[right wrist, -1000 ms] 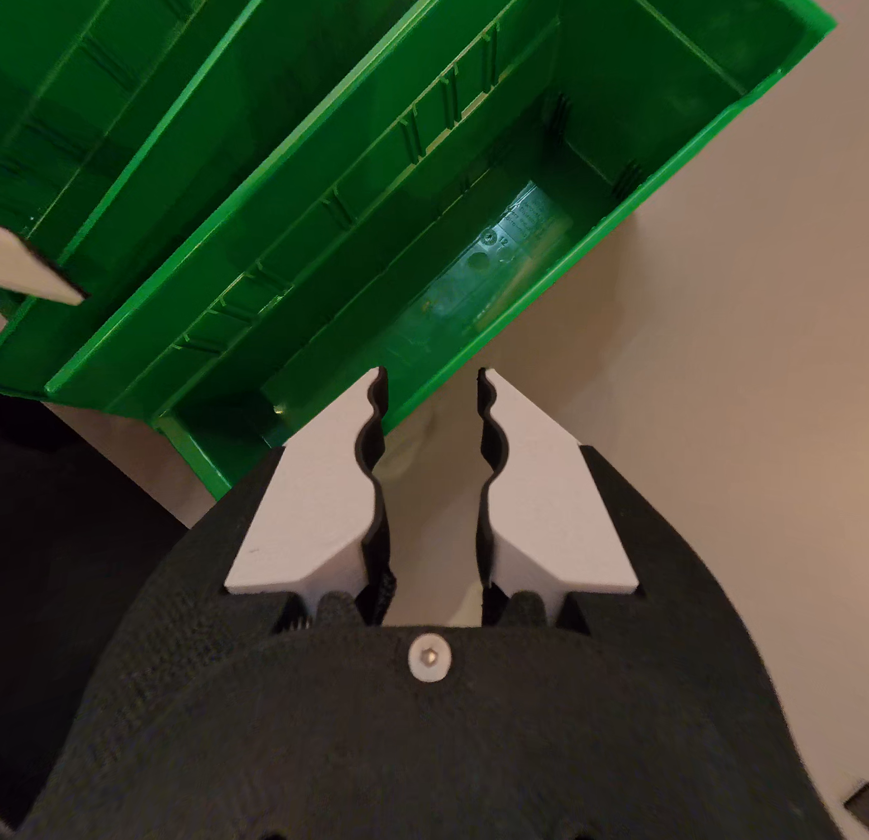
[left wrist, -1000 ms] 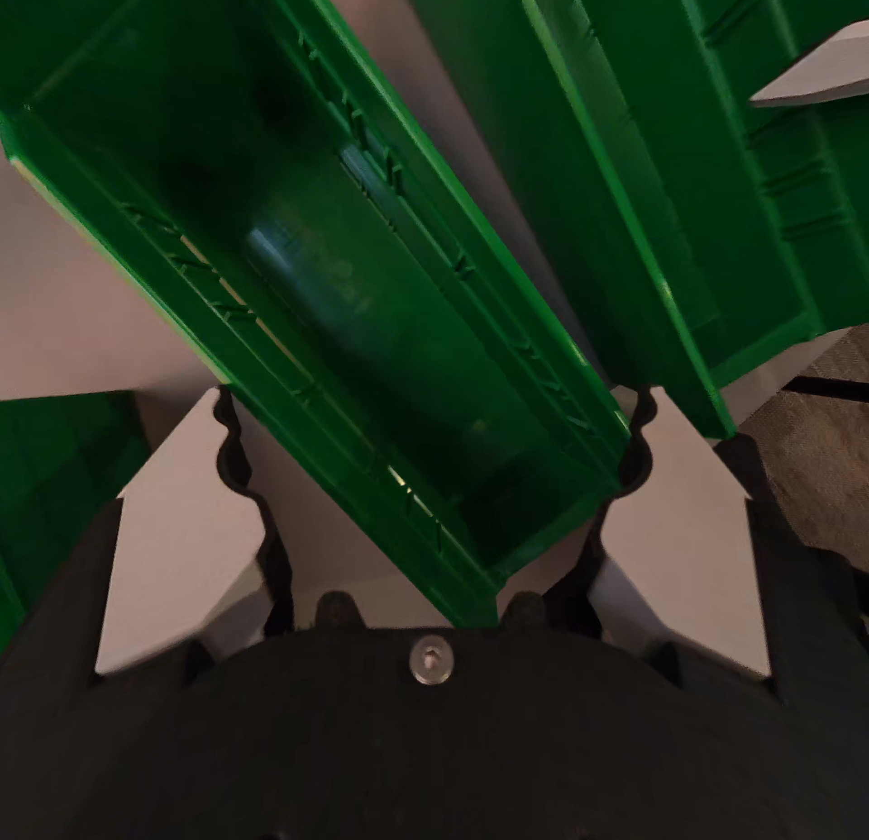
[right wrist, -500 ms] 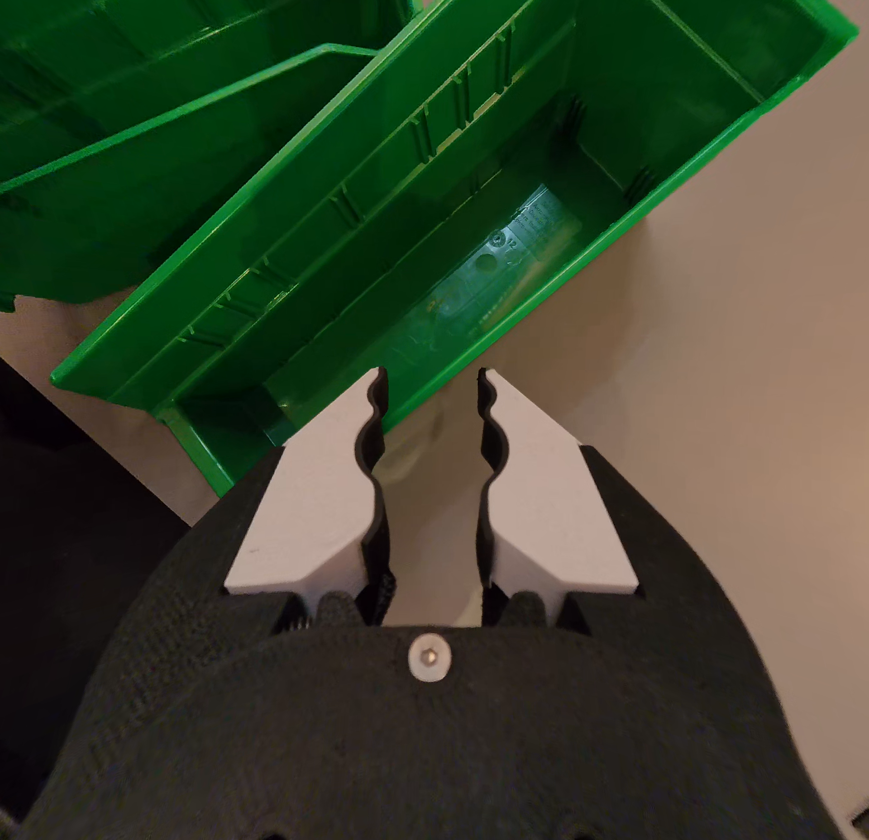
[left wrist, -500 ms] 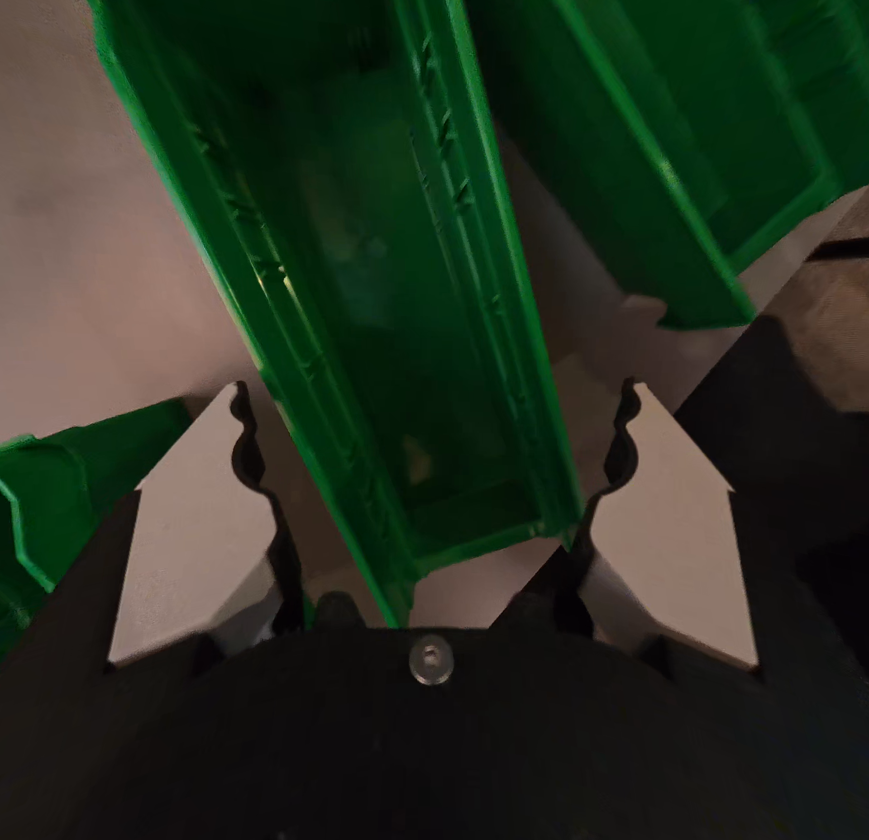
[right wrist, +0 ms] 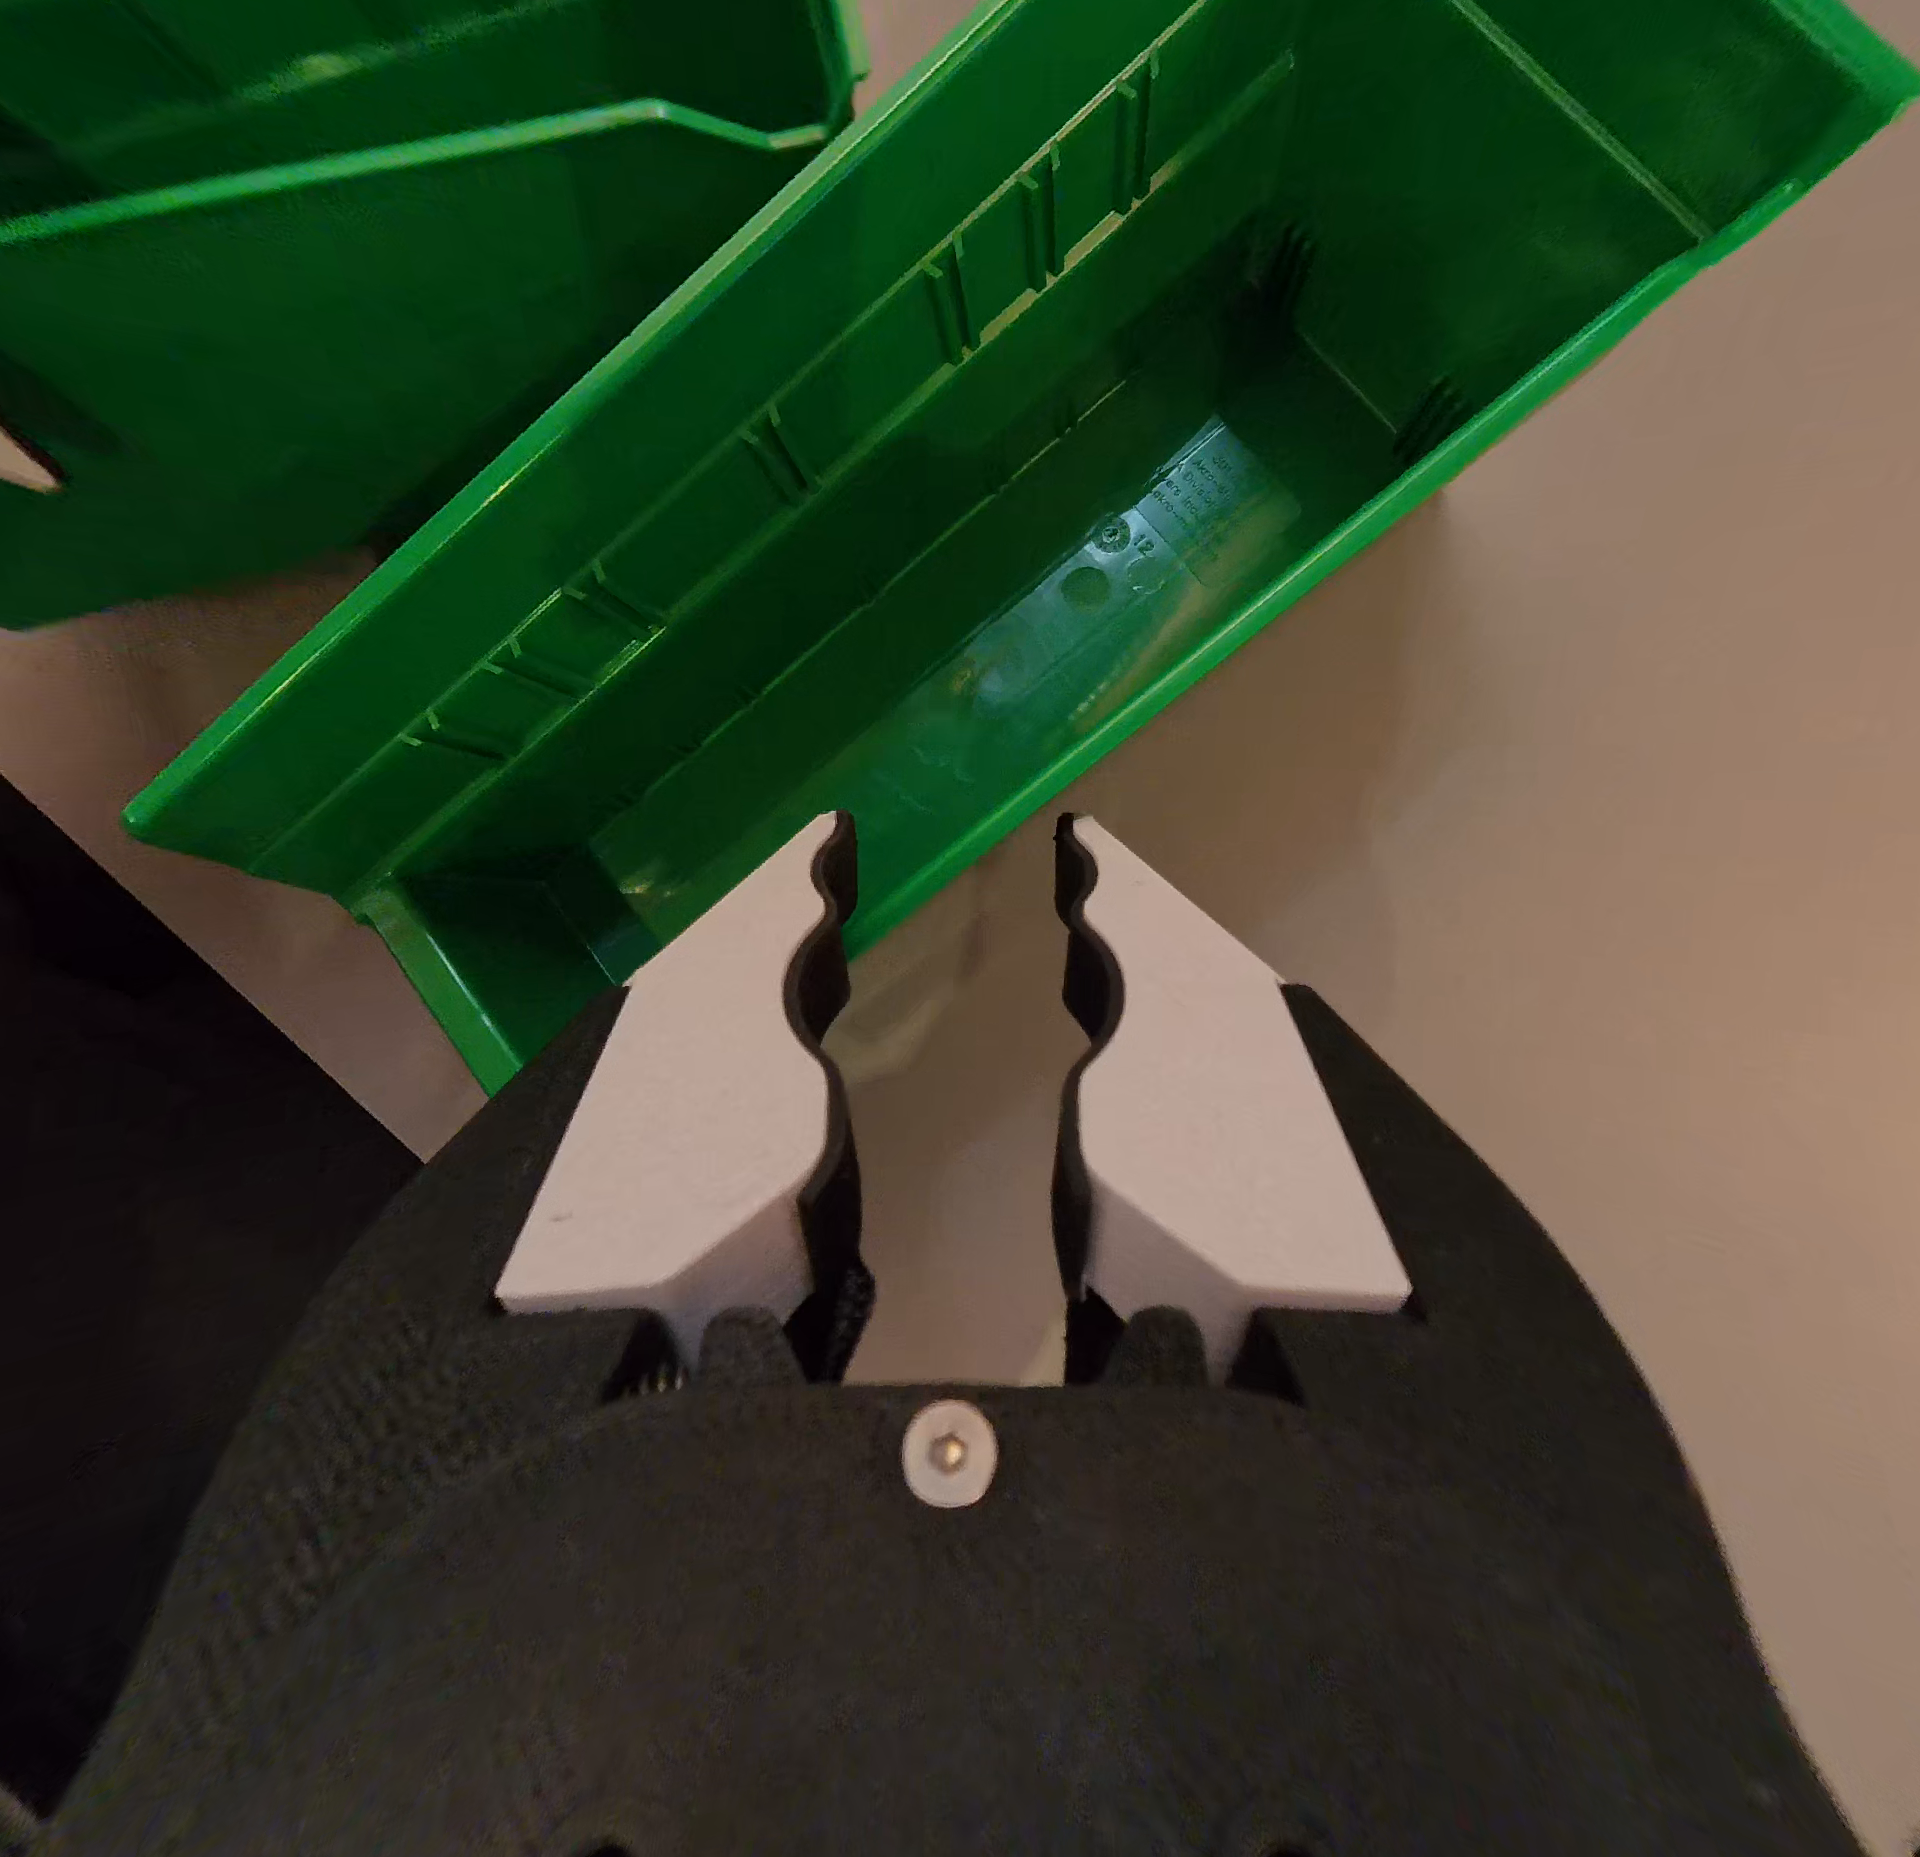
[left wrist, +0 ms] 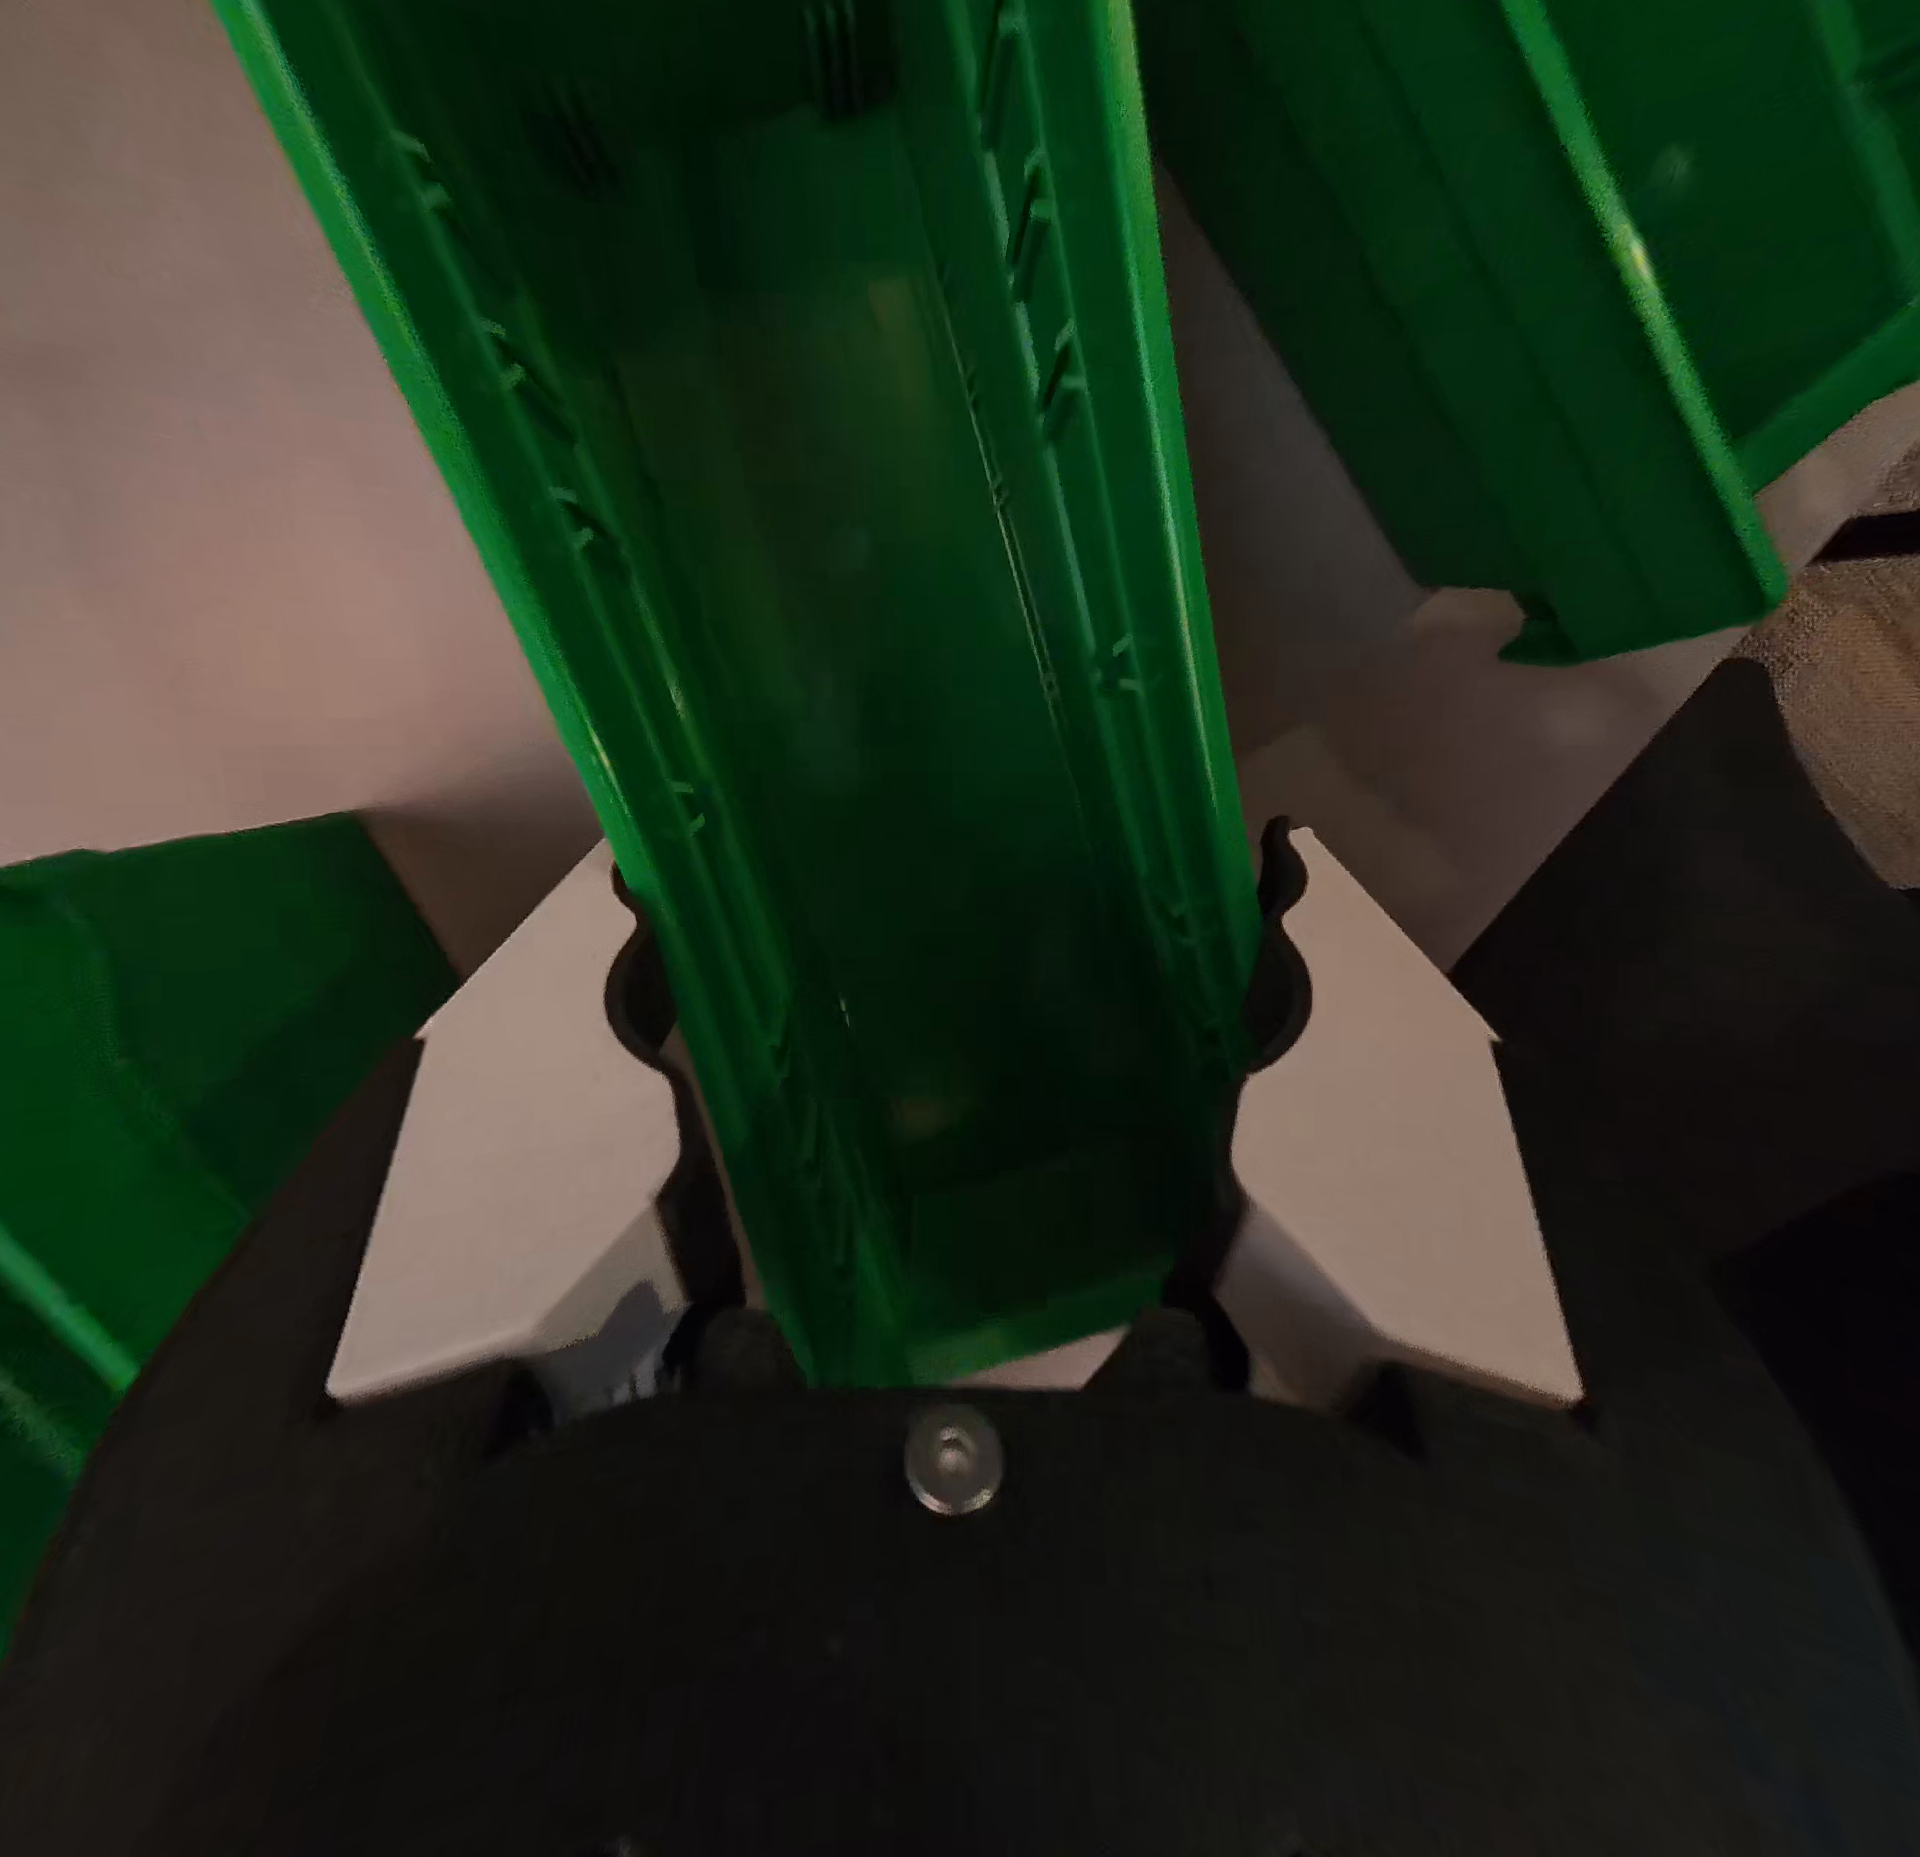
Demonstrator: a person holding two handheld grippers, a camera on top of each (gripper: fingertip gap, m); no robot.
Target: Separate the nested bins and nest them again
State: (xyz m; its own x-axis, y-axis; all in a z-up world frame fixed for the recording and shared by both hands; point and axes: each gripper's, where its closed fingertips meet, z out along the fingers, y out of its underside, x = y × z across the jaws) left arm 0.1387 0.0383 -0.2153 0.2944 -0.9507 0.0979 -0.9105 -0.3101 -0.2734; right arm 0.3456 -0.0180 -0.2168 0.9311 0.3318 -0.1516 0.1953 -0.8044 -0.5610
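Beige tabletop [right wrist: 1558,872] is carrying three green plastic bins, and dark floor is showing past its edge at the lower left of the right wrist view.

Right wrist view: a long narrow bin [right wrist: 935,519] is lying slantwise on the table, open side up, with ribbed inner walls and a glossy floor bearing moulded marks. Nothing is lying inside it. Its near long rim is passing just under the tip of the right gripper [right wrist: 954,851], whose white fingers are standing narrowly apart with only bare table between them, gripping nothing. Beyond that bin, at the upper left, a second bin [right wrist: 364,301] is showing its outer side wall and stepped rim.

Left wrist view: that second bin [left wrist: 883,664] is running straight away from the camera, dim and somewhat blurred, with small ribs along both inner walls, and no contents are showing. The left gripper [left wrist: 956,893] is spread wide, its fingers straddling the bin's near end; both pads are sitting against the outer walls, so it appears to be clamping the bin. A third bin [left wrist: 156,1080] is sitting at the lower left, and the first one is lying at the upper right.
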